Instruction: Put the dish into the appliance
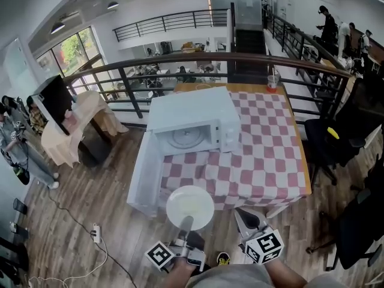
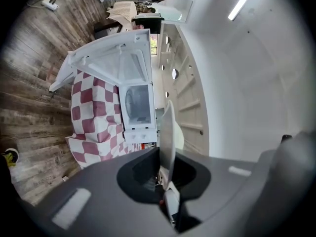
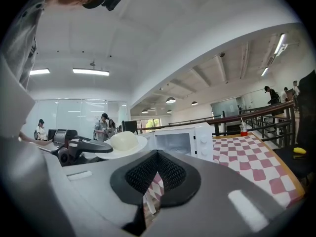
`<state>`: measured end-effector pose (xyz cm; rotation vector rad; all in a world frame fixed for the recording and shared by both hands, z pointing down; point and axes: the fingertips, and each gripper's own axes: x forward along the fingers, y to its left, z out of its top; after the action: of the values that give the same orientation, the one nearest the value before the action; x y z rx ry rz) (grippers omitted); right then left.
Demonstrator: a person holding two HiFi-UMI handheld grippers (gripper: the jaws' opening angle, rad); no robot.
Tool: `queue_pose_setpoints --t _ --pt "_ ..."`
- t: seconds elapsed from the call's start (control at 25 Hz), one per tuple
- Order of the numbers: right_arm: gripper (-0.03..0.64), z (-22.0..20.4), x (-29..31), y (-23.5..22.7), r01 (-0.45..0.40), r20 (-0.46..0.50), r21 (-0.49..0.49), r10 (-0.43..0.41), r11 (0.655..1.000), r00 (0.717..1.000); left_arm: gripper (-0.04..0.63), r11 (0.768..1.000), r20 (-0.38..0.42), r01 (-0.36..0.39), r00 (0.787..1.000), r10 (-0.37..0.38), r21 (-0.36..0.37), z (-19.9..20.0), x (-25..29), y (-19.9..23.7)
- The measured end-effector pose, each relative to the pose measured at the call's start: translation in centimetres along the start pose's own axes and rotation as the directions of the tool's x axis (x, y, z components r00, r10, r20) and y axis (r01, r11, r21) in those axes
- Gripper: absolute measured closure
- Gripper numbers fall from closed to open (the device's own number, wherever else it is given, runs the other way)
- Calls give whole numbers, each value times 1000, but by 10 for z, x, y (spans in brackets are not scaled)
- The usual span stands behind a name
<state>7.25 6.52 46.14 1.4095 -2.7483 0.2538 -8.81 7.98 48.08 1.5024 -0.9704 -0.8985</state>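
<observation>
2 grippers, 1 dish, 1 microwave, that was pretty much the whole scene. The dish (image 1: 189,207) was a white round plate with 1 pale mound of food (image 3: 123,139) sitting in the middle. The left gripper (image 1: 186,224) had its jaws pinched on the plate's near rim, so the plate stuck out level in front of it. In the left gripper view the plate showed edge-on, right between the jaws.

The right gripper (image 1: 245,216) was just to the right of the plate, not touching it. Its jaws were pressed together with nothing between them.

The plate was up in the air at the near edge of the 1 table (image 1: 264,155), which had a red and white checkered cloth. It was not inside the microwave (image 1: 192,122) yet. That white box sat toward the far left of the table. Its 1 door (image 1: 144,179) was swung wide open to the left, with the outer end just beside the plate. The cavity faced the grippers, turntable visible inside.

Also 1 cup (image 1: 273,83) with something red in it stood at the table's far edge, well apart from everything else.
</observation>
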Motion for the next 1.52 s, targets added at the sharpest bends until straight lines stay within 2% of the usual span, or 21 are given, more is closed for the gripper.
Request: queue_pose_setpoints --t 0.68,1.0,1.52 --pt "618 -12 5 -7 -21 -23 28 22 999 999 568 1000 19 -23 1000 23 -19 -5 2 8" --pt "618 -12 19 -18 -18 -28 24 18 1000 999 568 999 5 -21 1000 21 -24 -1 23 11" --pt "618 -12 78 -42 -23 -61 13 24 1000 998 568 999 14 -30 999 31 -39 35 75 28"
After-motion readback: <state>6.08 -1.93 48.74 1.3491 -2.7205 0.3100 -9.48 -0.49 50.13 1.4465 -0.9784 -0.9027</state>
